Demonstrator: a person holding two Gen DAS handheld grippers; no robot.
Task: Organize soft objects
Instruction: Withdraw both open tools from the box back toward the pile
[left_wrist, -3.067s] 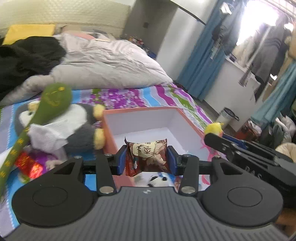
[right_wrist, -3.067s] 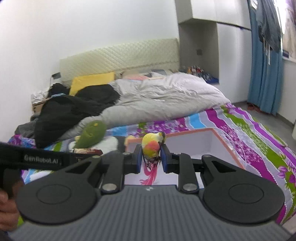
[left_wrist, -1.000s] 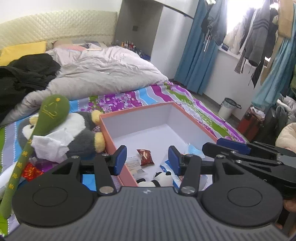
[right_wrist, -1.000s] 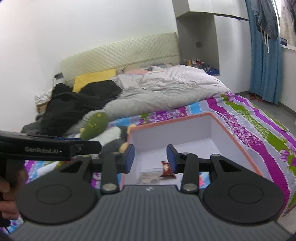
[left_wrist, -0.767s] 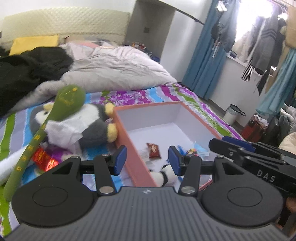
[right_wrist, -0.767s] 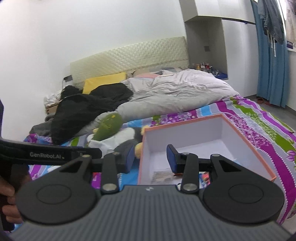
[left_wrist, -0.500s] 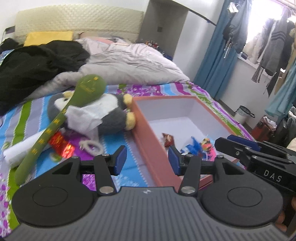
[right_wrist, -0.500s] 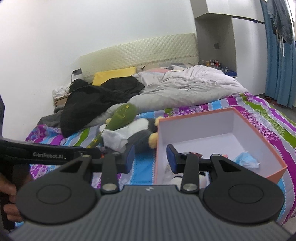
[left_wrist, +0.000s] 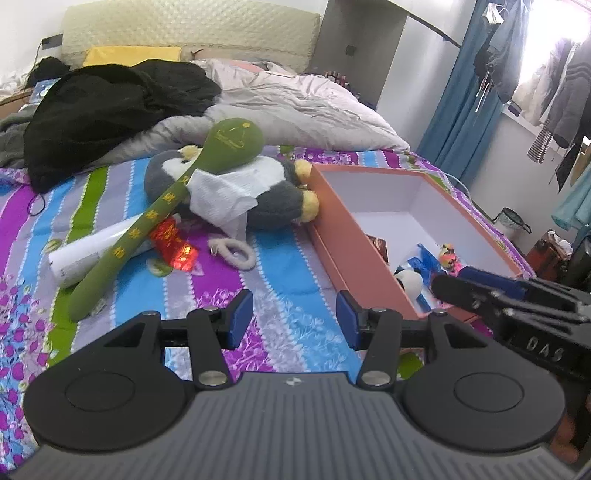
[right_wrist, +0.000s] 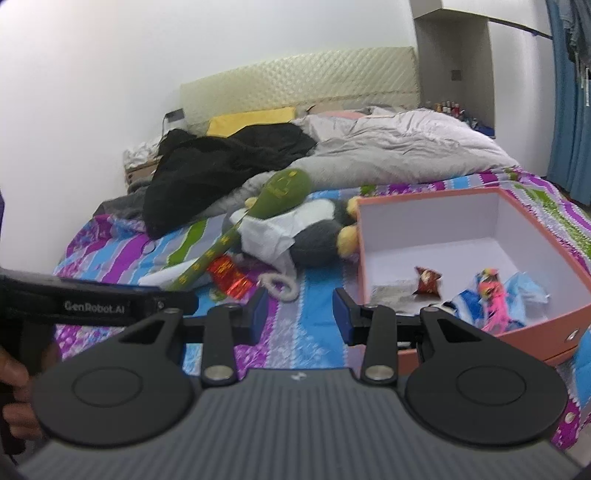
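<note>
Risk was both empty, parted grippers, left gripper (left_wrist: 293, 315) and right gripper (right_wrist: 298, 313), snagging the tissue (left_wrist: 225, 194) off the penguin plush (left_wrist: 258, 199) instead of the hair tie (left_wrist: 232, 253).

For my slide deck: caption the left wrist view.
Open left gripper hovering above striped bedspread, between plush penguin and orange box.

Both wrist views face down bed (left_wrist: 280, 288); share orange box (left_wrist: 354, 254).
</note>
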